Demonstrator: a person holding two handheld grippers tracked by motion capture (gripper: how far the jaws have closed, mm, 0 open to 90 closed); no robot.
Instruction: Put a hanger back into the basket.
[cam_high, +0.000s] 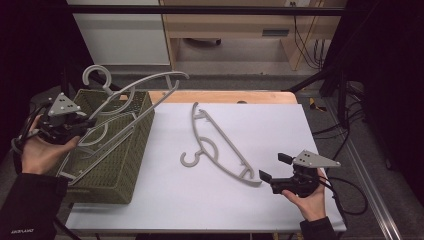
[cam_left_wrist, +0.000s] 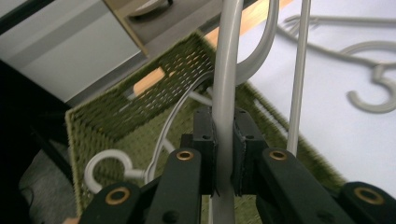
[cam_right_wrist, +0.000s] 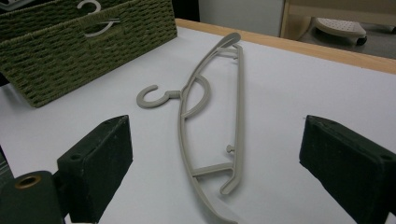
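My left gripper (cam_high: 89, 122) (cam_left_wrist: 224, 126) is shut on the arm of a grey plastic hanger (cam_high: 145, 82) (cam_left_wrist: 226, 60). That hanger is held tilted above the olive woven basket (cam_high: 100, 185) (cam_left_wrist: 154, 79), its far end reaching out past the basket's right rim. Another grey hanger (cam_high: 95, 145) lies inside the basket, its hook (cam_left_wrist: 100, 168) on the bottom. A third hanger (cam_high: 206, 154) (cam_right_wrist: 241, 98) lies flat on the white table top, hook toward the basket (cam_right_wrist: 93, 42). Just right of its near end my right gripper (cam_high: 275, 167) (cam_right_wrist: 222, 158) stands open, nothing between its pads.
The white sheet (cam_high: 250, 120) covers the table, with a wooden edge (cam_high: 225, 95) at the back. Beyond stand a white cabinet (cam_high: 120, 35) and a wooden desk (cam_high: 240, 25). A black bar (cam_high: 200, 9) crosses overhead. Cables (cam_high: 350, 195) trail off the table's right side.
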